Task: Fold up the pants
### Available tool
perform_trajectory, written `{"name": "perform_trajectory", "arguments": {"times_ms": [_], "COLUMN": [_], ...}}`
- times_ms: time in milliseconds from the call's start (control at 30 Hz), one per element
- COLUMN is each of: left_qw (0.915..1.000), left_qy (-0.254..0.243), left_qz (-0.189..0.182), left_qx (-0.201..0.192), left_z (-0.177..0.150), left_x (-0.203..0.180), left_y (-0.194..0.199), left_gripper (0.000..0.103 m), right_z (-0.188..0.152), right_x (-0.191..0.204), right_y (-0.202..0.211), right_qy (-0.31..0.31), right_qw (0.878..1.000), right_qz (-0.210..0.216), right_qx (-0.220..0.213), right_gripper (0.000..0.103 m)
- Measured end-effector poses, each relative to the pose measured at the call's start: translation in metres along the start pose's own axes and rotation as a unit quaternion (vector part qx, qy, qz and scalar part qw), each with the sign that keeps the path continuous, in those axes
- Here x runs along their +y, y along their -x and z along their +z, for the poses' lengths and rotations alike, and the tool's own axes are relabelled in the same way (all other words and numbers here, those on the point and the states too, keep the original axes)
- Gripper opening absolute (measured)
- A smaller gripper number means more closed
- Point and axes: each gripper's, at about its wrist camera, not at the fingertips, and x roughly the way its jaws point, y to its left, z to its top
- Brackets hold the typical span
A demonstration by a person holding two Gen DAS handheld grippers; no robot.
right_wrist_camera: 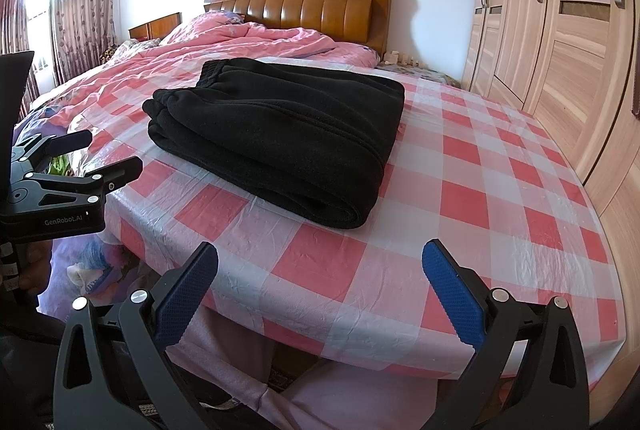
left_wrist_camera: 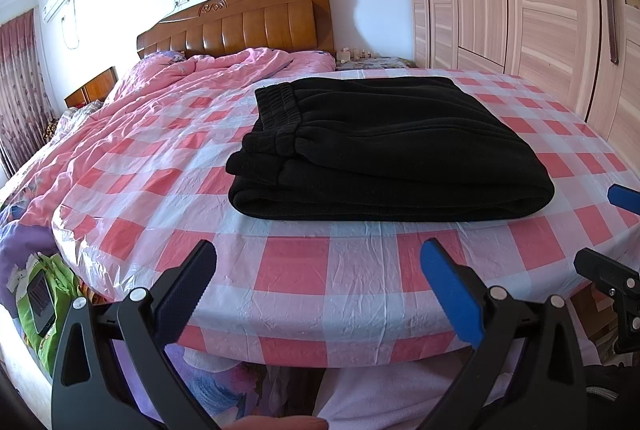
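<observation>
The left gripper (left_wrist_camera: 318, 290) hangs with its jaws spread wide and nothing between them, off the near edge of the bed, and the right gripper (right_wrist_camera: 320, 290) is likewise spread wide and empty, beside it at the same edge. Beyond both, the black pants (left_wrist_camera: 384, 149) lie folded into a compact stack, elastic waistband on top toward the headboard (left_wrist_camera: 256, 25), resting on the red-and-white checked cover (left_wrist_camera: 304, 270) and untouched by either gripper. A rumpled pink quilt (left_wrist_camera: 160, 101) lies past the cover toward the headboard, and a wardrobe (right_wrist_camera: 560, 41) stands along the right side.
</observation>
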Motion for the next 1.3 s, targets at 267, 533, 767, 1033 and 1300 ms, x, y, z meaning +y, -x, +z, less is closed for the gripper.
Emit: {"name": "perform_trajectory", "arguments": {"times_ms": [267, 533, 767, 1033, 1300], "left_qw": [1.0000, 1.0000, 0.9999, 0.9999, 0.9998], "left_qy": [0.000, 0.001, 0.004, 0.009, 0.015], "left_qz": [-0.001, -0.001, -0.002, -0.003, -0.009], "left_qx": [0.000, -0.005, -0.011, -0.014, -0.002], "left_z": [0.0000, 0.0008, 0.0017, 0.0020, 0.0024], "left_x": [0.0004, -0.0019, -0.0029, -0.0019, 0.0008], "left_y": [0.0000, 0.0014, 0.0039, 0.0064, 0.0000], "left_gripper": [0.102, 0.102, 0.102, 0.102, 0.102], "right_z": [0.0002, 0.0003, 0.0002, 0.0005, 0.0006], "right_x": [-0.0006, -0.0007, -0.0006, -0.0012, -0.0015], "right_y": [-0.0002, -0.0001, 0.0001, 0.0000, -0.0001], "right_qy": [0.000, -0.001, -0.001, -0.001, -0.001], "right_qw": [1.000, 1.000, 1.000, 1.000, 1.000], "right_qz": [0.000, 0.000, 0.001, 0.000, 0.001], "right_qx": [0.000, 0.000, 0.001, 0.000, 0.001], "right_gripper": [0.098, 0.098, 0.098, 0.098, 0.098]}}
